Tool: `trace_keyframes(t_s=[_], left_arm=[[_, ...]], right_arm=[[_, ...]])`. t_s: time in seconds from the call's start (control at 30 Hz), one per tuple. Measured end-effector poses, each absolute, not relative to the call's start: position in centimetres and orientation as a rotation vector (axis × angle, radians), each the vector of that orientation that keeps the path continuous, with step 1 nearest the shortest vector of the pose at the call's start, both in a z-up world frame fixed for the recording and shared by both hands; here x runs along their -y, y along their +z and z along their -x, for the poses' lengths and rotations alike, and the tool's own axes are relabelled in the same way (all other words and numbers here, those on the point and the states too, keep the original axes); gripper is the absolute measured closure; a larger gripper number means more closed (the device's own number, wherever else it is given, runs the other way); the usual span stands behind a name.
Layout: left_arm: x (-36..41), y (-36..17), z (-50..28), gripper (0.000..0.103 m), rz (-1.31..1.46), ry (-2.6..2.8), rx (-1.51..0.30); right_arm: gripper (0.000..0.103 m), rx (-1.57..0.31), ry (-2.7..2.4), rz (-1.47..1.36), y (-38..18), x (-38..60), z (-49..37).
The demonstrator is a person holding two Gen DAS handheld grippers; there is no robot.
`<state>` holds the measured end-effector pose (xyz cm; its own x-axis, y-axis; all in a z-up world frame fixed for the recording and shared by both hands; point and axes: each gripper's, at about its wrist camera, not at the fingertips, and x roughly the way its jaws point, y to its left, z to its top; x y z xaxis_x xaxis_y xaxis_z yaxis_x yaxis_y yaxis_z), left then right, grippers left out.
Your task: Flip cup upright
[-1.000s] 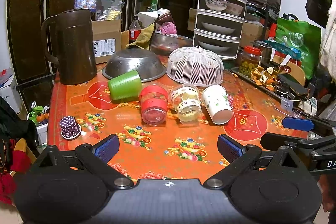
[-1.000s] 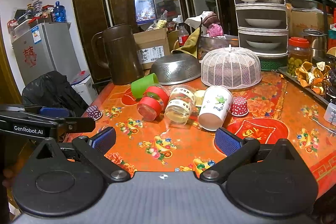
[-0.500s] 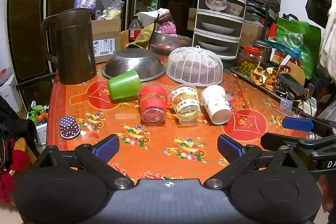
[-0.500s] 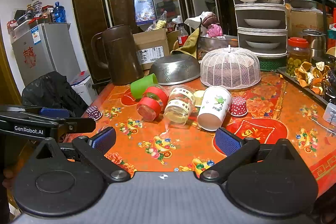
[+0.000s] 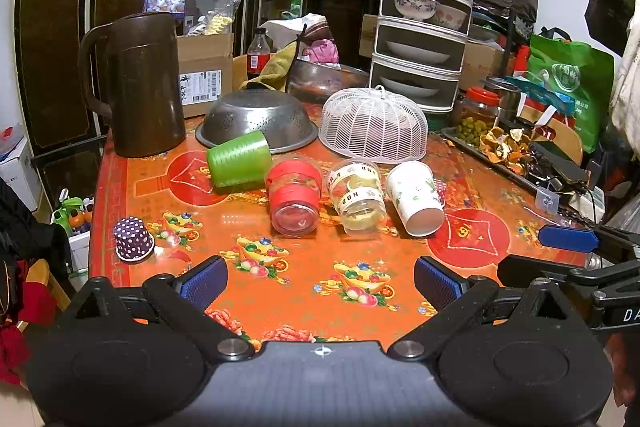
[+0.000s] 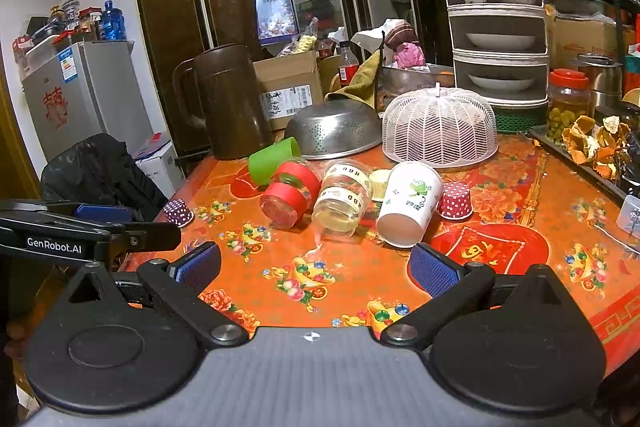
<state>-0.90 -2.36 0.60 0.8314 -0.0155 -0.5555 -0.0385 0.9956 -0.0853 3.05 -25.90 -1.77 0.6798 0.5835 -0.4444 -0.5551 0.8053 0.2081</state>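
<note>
Several cups lie on their sides in a row on the orange table: a green cup [image 5: 238,161] [image 6: 272,160], a clear cup with red bands [image 5: 294,199] [image 6: 290,193], a clear cup with yellow labels [image 5: 358,199] [image 6: 343,198] and a white paper cup [image 5: 414,197] [image 6: 408,203]. My left gripper [image 5: 320,283] is open and empty, short of the row. My right gripper [image 6: 316,267] is open and empty, just short of the white cup and the labelled cup. Each gripper shows at the other view's edge.
A brown jug [image 5: 138,87], an upturned steel colander [image 5: 256,121] and a white mesh food cover [image 5: 374,125] stand behind the cups. A purple dotted cupcake liner [image 5: 133,239] sits at left, a red one [image 6: 455,201] right of the white cup. A tiered dish rack [image 5: 424,39] is at the back.
Both views show the cups slightly nearer than a second ago; both grippers have crept forward a little. Nothing on the table has moved.
</note>
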Motion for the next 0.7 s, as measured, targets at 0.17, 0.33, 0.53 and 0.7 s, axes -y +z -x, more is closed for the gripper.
trace_keyframes(t_s=[0.17,0.33,0.53,0.7], left_arm=[[2.3,0.6,0.9,0.002,0.096,0.009,-0.589],[2.4,0.6,0.8,0.002,0.096,0.009,-0.593],[2.4,0.7,0.0,0.002,0.116,0.020,-0.592],[3.2,1.7,-4.7,0.000,0.083,0.025,-0.670]], right_arm=[[0.001,-0.518,0.641,-0.058,-1.7,25.8,-3.0],[0.001,-0.520,0.641,-0.059,-1.8,25.9,-3.0],[0.001,-0.518,0.641,-0.065,-1.9,26.2,-3.0],[0.001,-0.525,0.632,-0.085,-2.5,27.3,-3.2]])
